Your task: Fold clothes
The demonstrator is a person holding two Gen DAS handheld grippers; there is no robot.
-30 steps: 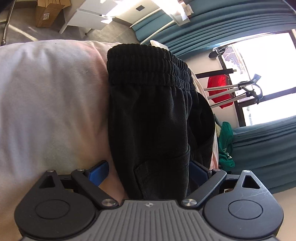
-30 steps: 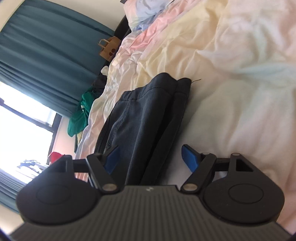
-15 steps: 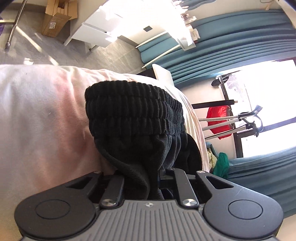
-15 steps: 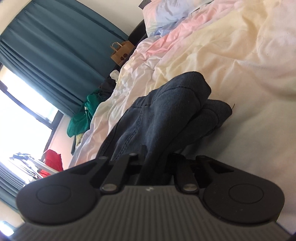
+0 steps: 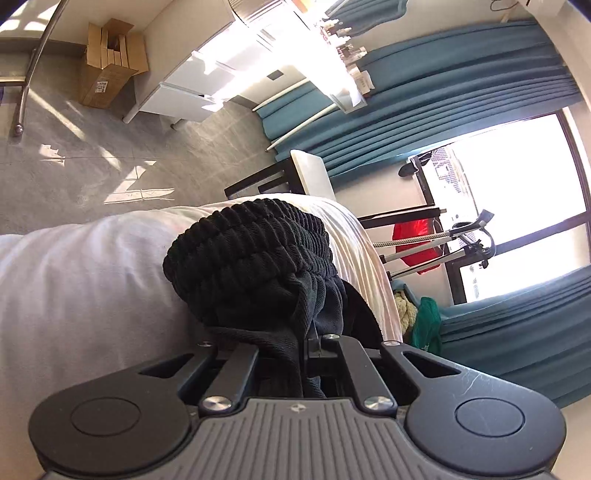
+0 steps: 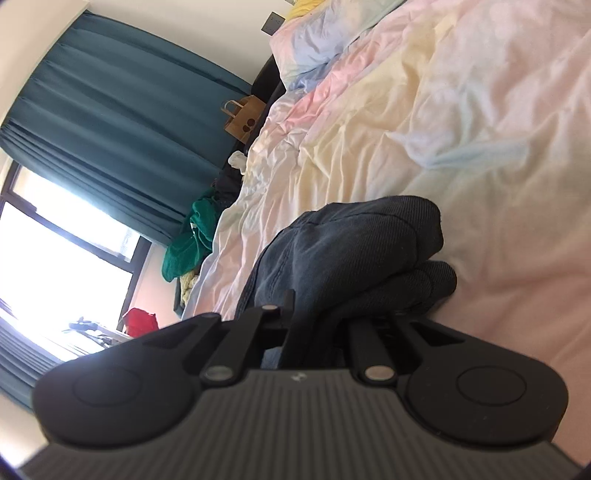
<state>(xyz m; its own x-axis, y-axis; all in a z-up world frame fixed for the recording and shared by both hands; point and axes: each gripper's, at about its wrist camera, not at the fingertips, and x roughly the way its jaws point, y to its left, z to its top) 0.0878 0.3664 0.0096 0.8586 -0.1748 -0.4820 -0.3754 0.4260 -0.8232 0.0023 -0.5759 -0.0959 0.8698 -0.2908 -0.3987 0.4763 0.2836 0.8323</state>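
A pair of dark shorts lies on the pale bed. In the left wrist view the ribbed elastic waistband [image 5: 251, 254] is bunched up, and my left gripper [image 5: 299, 354] is shut on the fabric just below it. In the right wrist view the leg end of the shorts [image 6: 362, 251] is gathered and lifted off the sheet, and my right gripper [image 6: 314, 328] is shut on it. The fingertips of both grippers are hidden in the cloth.
The bed's rumpled pastel duvet [image 6: 461, 110] stretches away to the pillows [image 6: 325, 33]. Past the bed edge [image 5: 92, 266] are grey floor, a cardboard box [image 5: 110, 77], white drawers [image 5: 192, 92], teal curtains [image 5: 424, 96], a drying rack [image 5: 436, 240] and green clothes [image 6: 188, 240].
Both grippers went from open around the flat shorts to shut on them. Both ends are now bunched and lifted higher off the bed.
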